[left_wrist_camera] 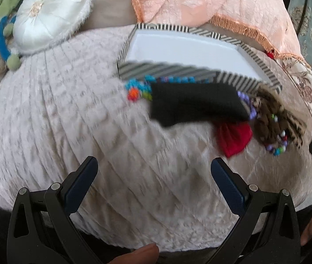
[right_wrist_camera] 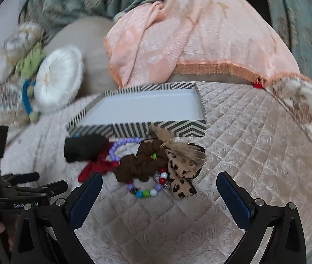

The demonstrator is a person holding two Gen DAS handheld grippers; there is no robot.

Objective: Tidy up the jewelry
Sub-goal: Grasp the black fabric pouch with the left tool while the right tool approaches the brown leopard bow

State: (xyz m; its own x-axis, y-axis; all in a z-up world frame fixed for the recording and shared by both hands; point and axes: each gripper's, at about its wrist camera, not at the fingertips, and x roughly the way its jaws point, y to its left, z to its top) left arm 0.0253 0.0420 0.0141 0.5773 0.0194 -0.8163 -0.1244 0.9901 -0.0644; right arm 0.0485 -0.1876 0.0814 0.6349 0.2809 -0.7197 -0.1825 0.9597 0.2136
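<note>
jewelry heap beside the striped tray on the quilted bed

both the left gripper (left_wrist_camera: 153, 176) and right gripper (right_wrist_camera: 159, 191) hang released, holding nothing; beaded bracelets (right_wrist_camera: 147, 192) and scrunchies (right_wrist_camera: 142, 165) (tangled together) lie touching the bare tray (right_wrist_camera: 178, 129).

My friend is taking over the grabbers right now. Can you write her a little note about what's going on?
Left gripper: open, empty, over the quilt.
Right gripper: open, empty, near the pile.
Box: striped, open, nothing in it.
Pile in front of the box, all on the quilt: black cloth, red bow, purple beads, brown scrunchie, leopard bow, colourful bead bracelet. More bright beads lie at the box's left corner.
Done: nothing is in the box yet.
Left: move every piece into the box.
</note>
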